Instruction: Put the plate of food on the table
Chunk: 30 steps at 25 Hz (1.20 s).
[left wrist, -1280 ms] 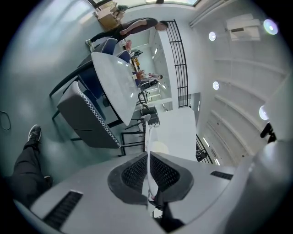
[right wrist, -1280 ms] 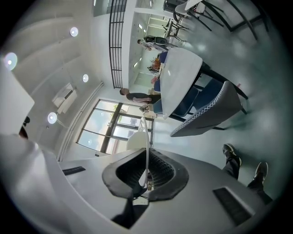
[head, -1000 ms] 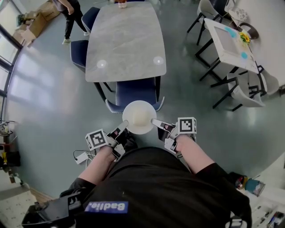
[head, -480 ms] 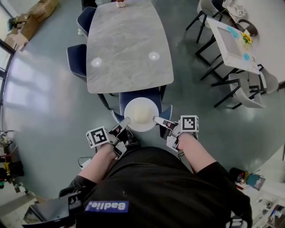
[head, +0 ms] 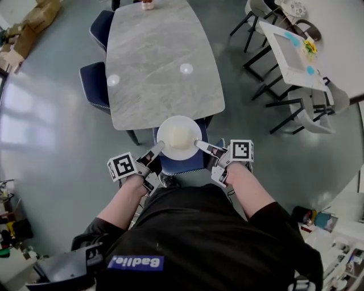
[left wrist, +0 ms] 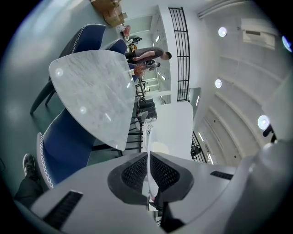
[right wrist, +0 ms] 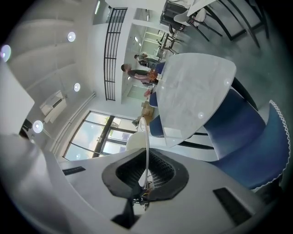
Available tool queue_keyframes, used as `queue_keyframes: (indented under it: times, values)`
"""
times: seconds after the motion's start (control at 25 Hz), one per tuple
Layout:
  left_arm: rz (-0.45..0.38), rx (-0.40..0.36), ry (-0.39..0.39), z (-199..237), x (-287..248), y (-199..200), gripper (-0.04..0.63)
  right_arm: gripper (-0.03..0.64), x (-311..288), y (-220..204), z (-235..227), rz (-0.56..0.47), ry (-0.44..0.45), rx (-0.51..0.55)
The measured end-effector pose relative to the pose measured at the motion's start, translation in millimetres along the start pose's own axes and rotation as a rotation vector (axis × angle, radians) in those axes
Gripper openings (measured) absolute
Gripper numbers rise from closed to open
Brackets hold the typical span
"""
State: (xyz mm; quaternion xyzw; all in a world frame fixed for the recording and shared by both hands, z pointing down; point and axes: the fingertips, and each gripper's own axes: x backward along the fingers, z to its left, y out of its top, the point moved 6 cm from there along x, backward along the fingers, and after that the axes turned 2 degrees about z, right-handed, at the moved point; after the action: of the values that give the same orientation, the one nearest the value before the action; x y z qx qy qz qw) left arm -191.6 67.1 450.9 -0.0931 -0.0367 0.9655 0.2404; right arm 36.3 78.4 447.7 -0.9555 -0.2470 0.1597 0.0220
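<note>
A white round plate (head: 169, 151) with a pale mound of food (head: 180, 135) at its middle hangs in the air over a blue chair (head: 183, 163), just short of the near end of the grey marble table (head: 162, 57). My left gripper (head: 160, 148) is shut on the plate's left rim and my right gripper (head: 199, 144) is shut on its right rim. In the left gripper view the plate's rim (left wrist: 148, 155) stands edge-on between the black pads. The right gripper view shows the plate's rim (right wrist: 145, 151) the same way.
Blue chairs (head: 94, 85) stand along the table's left side. A small object (head: 148, 4) sits at the table's far end. A white table (head: 296, 54) with dark-legged chairs (head: 316, 119) is at the upper right. A person (right wrist: 137, 73) stands beyond the marble table.
The plate and both grippers have come closer to the marble table; the plate now hangs over the blue chair at the table's near edge. Both grips are unchanged.
</note>
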Motion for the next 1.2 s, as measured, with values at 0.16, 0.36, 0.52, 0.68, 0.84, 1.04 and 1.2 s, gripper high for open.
queue_keyframes:
  times: [0.16, 0.36, 0.52, 0.68, 0.84, 1.04, 1.2]
  values:
    - [-0.006, -0.008, 0.015, 6, -16, 25, 0.018, 0.021, -14, 26, -5, -0.008, -0.005, -0.01]
    - [-0.04, 0.035, 0.019, 20, -45, 67, 0.018, 0.021, -44, 76, -18, -0.009, 0.031, -0.036]
    - [-0.08, 0.049, 0.028, 24, -40, 59, 0.018, 0.021, -45, 72, -23, 0.012, 0.042, -0.042]
    - [-0.112, 0.052, 0.049, 37, -61, 71, 0.018, 0.021, -54, 99, -37, 0.047, 0.048, -0.039]
    - [-0.141, 0.072, 0.064, 50, -109, 112, 0.018, 0.021, -76, 163, -56, 0.085, 0.05, -0.042]
    - [-0.19, 0.061, 0.099, 66, -107, 110, 0.018, 0.021, -87, 168, -68, 0.125, 0.049, -0.022]
    - [-0.225, 0.066, 0.112, 82, -134, 132, 0.018, 0.021, -105, 204, -87, 0.142, 0.055, -0.017]
